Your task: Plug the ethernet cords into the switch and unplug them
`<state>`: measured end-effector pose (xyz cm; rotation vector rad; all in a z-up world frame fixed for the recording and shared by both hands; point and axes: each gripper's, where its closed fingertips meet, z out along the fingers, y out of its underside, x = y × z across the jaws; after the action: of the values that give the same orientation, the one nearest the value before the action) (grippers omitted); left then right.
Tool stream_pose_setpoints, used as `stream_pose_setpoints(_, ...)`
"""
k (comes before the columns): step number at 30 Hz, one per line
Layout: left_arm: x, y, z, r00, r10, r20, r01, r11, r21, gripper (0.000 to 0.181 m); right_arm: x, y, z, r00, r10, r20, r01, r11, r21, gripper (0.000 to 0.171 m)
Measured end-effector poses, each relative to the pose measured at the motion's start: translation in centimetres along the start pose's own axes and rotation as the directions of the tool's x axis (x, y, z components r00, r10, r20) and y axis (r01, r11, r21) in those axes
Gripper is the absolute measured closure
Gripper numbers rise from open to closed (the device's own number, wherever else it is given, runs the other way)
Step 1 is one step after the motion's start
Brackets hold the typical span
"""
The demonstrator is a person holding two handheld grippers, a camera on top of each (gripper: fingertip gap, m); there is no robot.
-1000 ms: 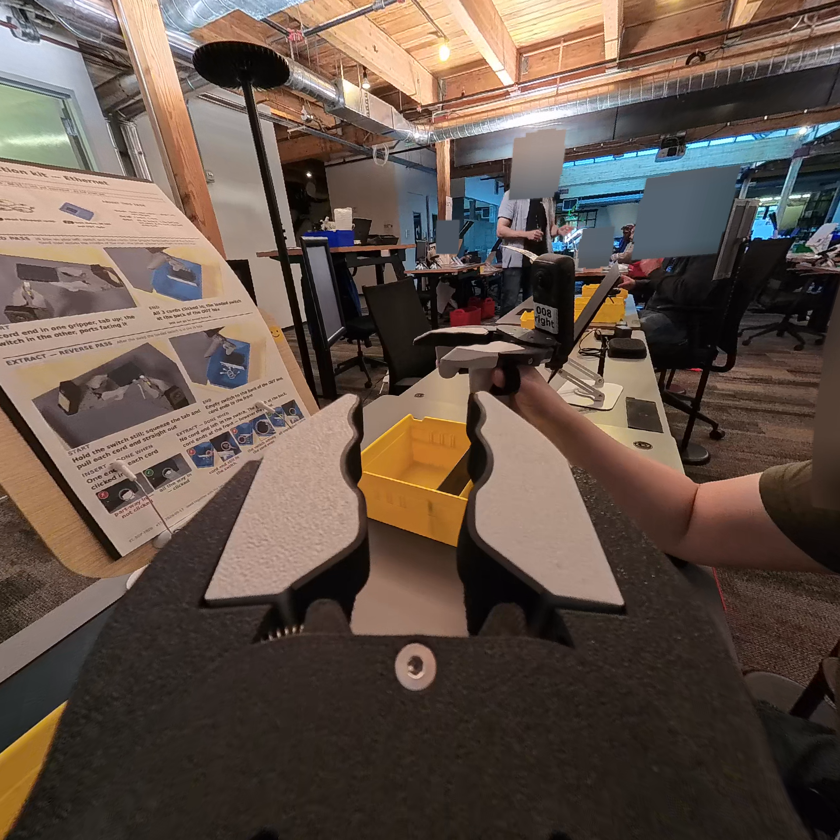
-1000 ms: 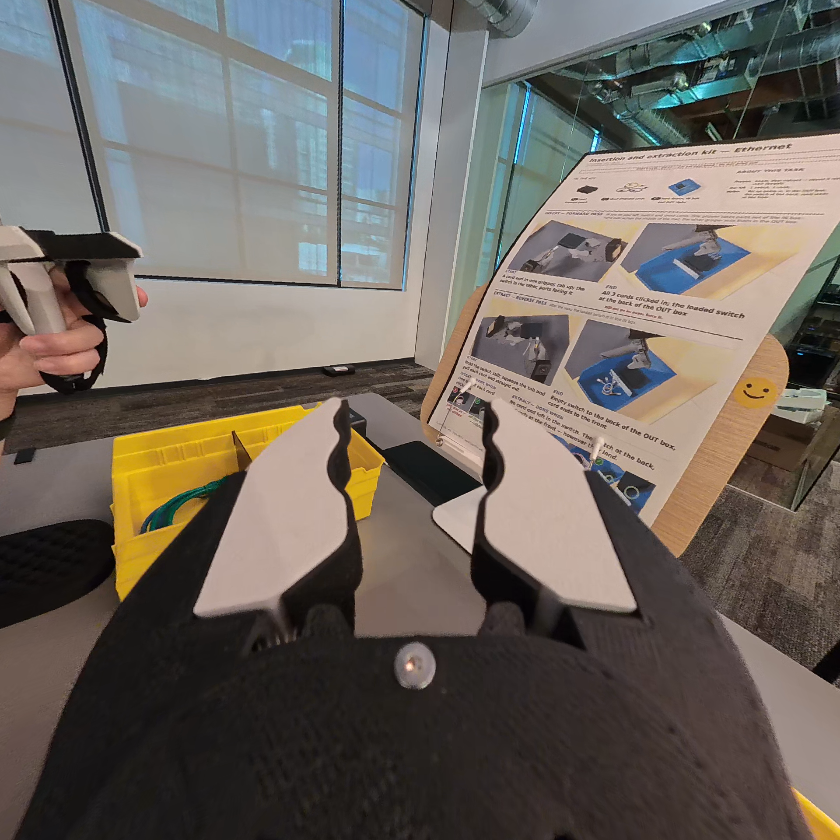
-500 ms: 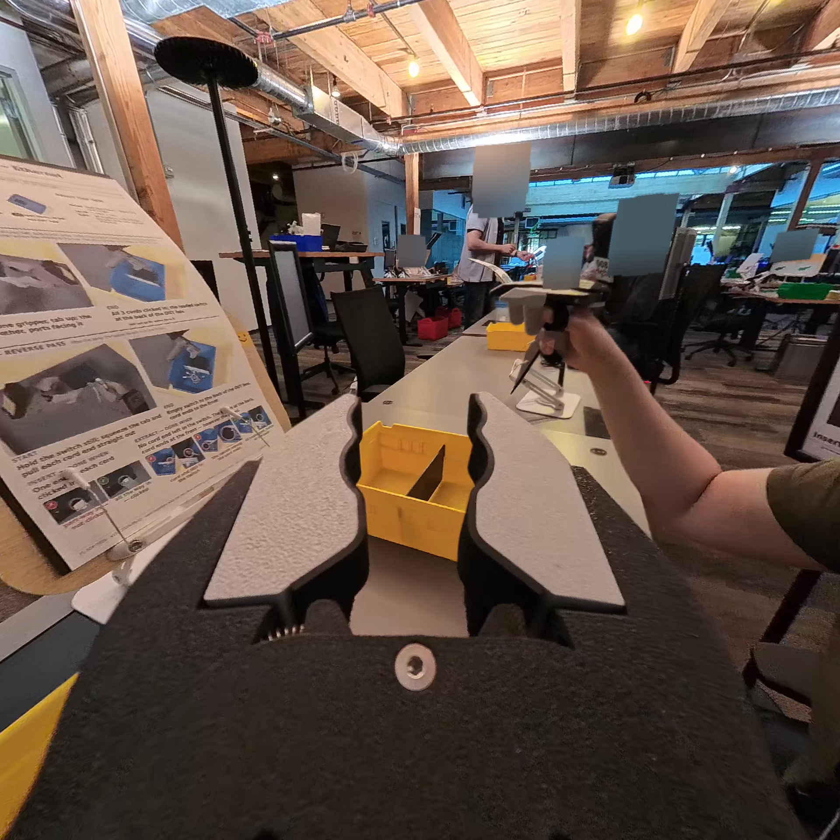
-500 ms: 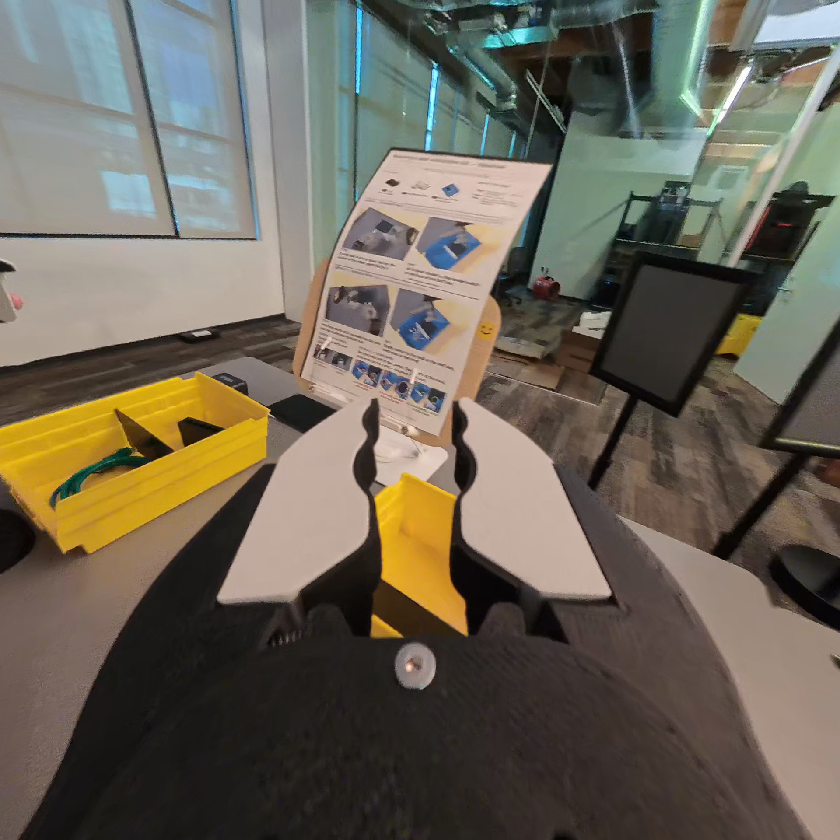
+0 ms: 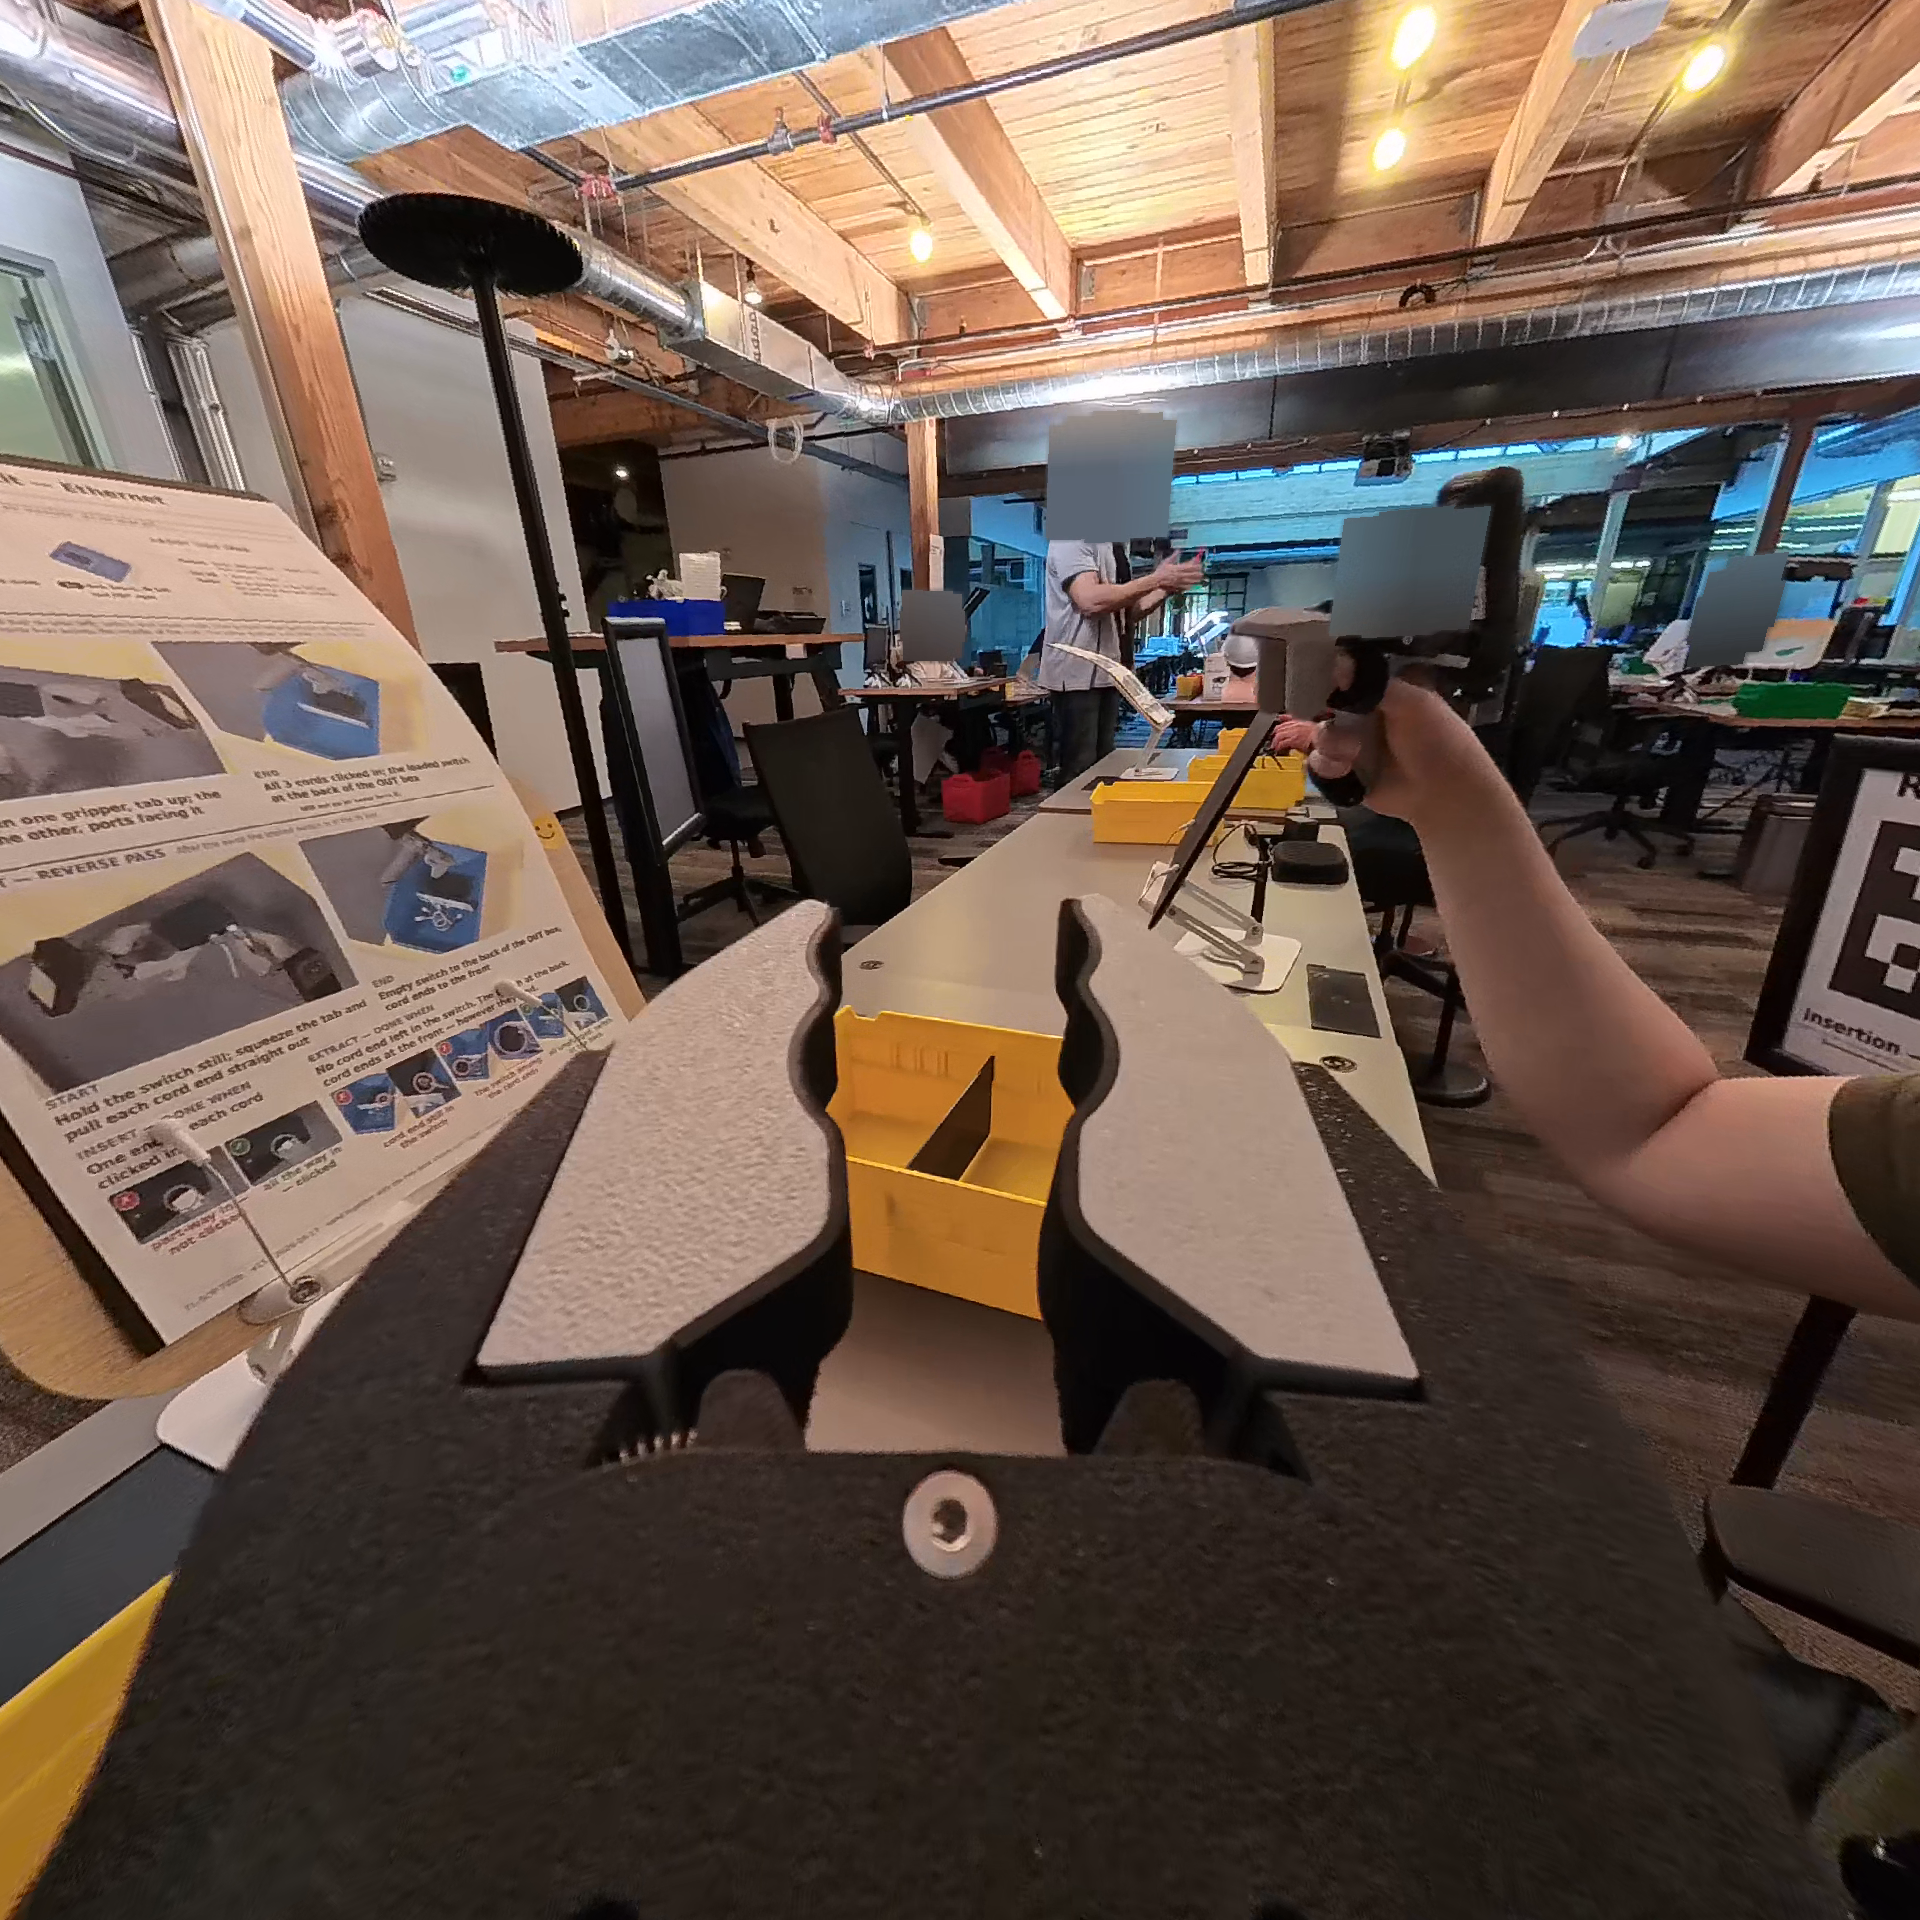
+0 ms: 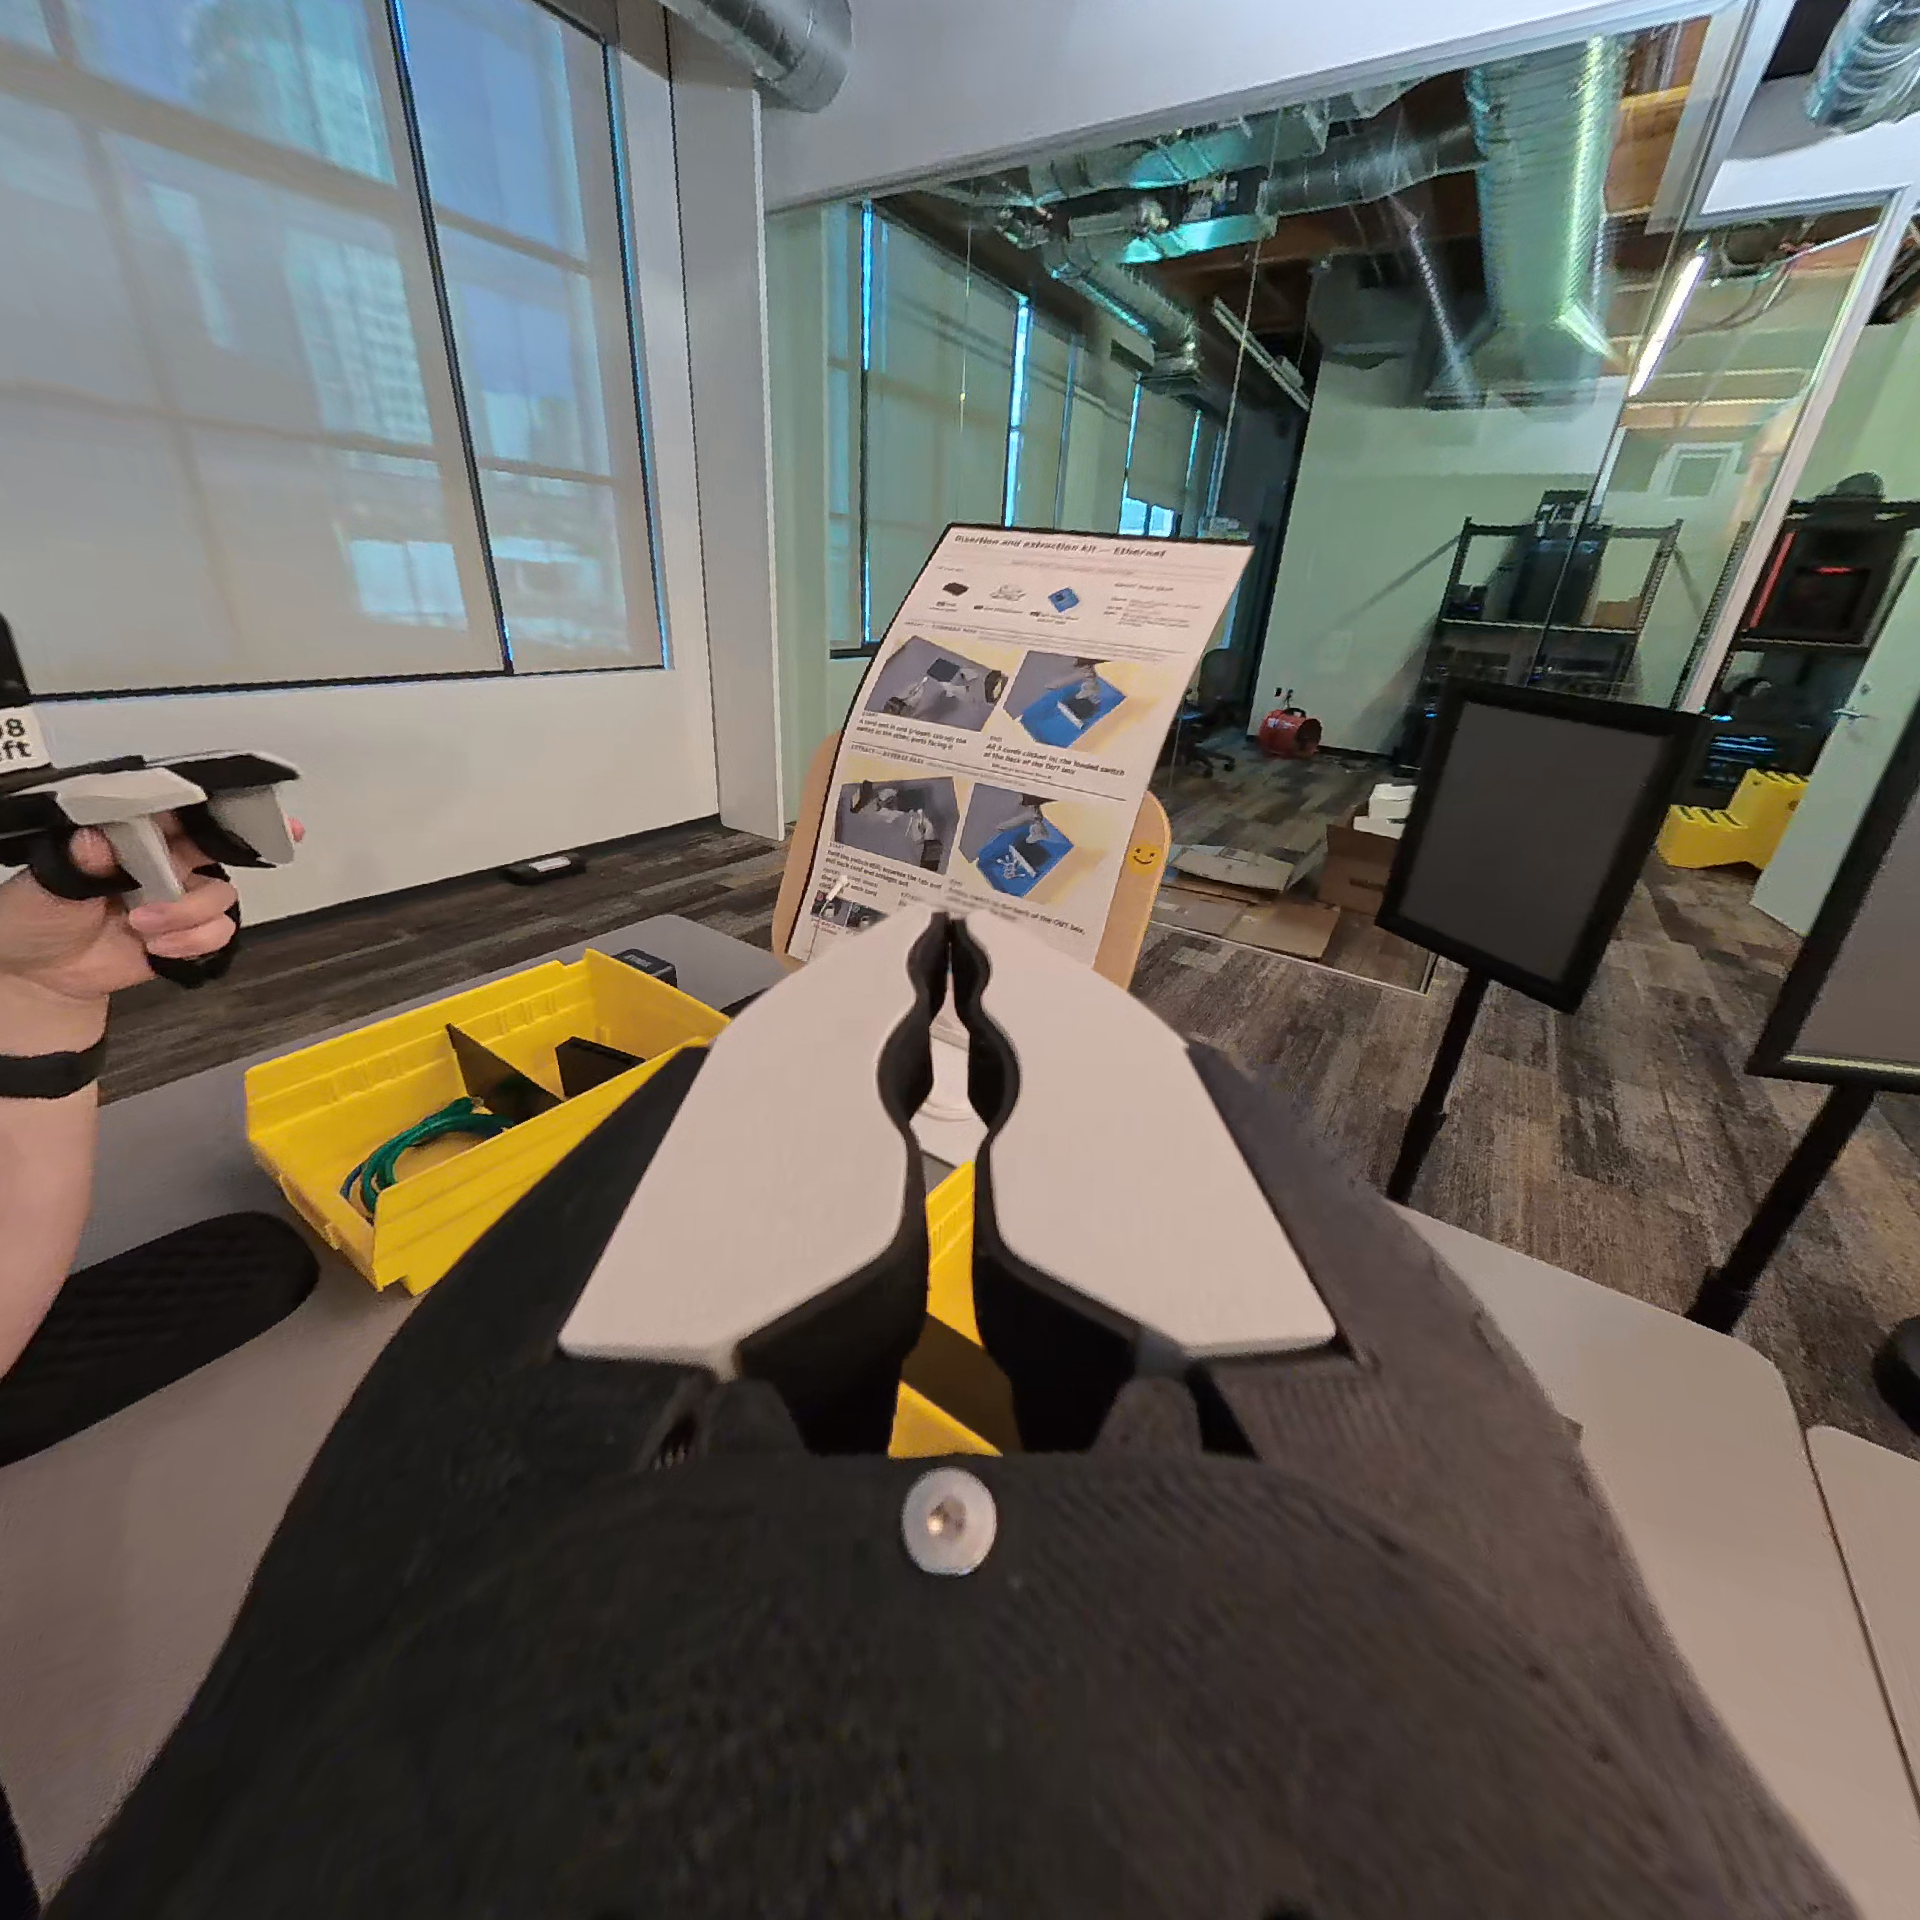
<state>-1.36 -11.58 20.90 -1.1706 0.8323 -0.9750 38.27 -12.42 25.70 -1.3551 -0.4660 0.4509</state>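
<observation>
Green ethernet cords (image 6: 416,1153) lie coiled in the front compartment of a yellow bin (image 6: 343,1091) in the right wrist view. A black box (image 6: 594,1060) sits behind its black divider. My right gripper (image 6: 951,925) is shut and empty, held above a second yellow bin (image 6: 951,1226). It also shows in the left wrist view (image 5: 1288,665), held high in a hand. My left gripper (image 5: 948,935) is open and empty, held above the table and pointing at that second yellow bin (image 5: 935,1216), which has a black divider and looks empty. The left gripper also shows far left in the right wrist view (image 6: 166,810).
An instruction board (image 5: 239,935) leans on a wooden stand at the table's edge, also in the right wrist view (image 6: 1039,748). A black pad (image 6: 156,1299) lies on the grey table (image 6: 1662,1455). Black framed signs (image 6: 1527,842) stand on poles beside the table. People stand and sit farther back (image 5: 1091,644). The left gripper's tips are roughly 40 cm from the right gripper's.
My right gripper has gone from open to shut, with nothing in it, and has swung away from the board. The hand holding it rose and moved right. My left gripper stays open.
</observation>
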Motion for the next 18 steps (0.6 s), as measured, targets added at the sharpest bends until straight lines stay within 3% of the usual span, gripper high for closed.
stream_pose_setpoints(10,0.1,0.9,0.8,0.999,0.032,0.014,-0.031,0.998,-0.049,0.142,-1.4,2.6,5.4,0.989,0.0,0.15,0.011,0.997,-0.072,0.168)
stream_pose_setpoints(18,-1.1,2.0,1.7,0.997,0.043,0.067,-0.037,0.995,-0.088,0.142,-2.6,7.0,9.8,0.973,-0.038,0.226,0.069,0.989,-0.131,0.163)
